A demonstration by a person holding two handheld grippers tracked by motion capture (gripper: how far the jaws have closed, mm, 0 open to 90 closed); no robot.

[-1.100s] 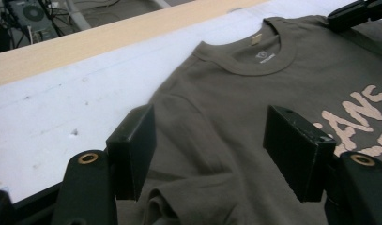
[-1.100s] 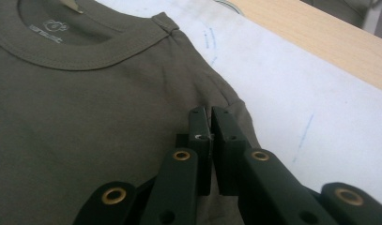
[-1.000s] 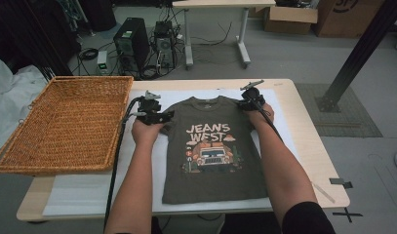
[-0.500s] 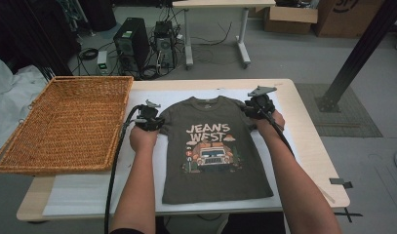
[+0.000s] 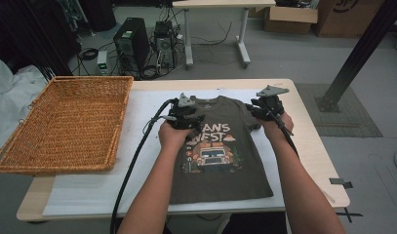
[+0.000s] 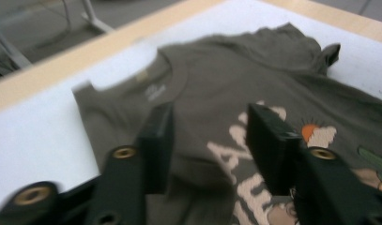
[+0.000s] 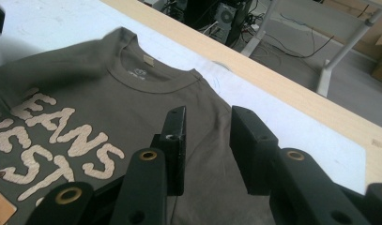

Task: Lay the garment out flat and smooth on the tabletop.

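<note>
Lying flat on the table (image 5: 303,146), the T-shirt (image 5: 220,165) is held by neither gripper (left (image 6: 207,136) just reopened, right (image 7: 205,136) parted).

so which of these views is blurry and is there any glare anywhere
Left gripper view: motion-smeared, the t-shirt collar and print soft. Right gripper view: sharp, lettering crisp. High view: dim and slightly soft, no glare; the left gripper casts little shadow.
</note>
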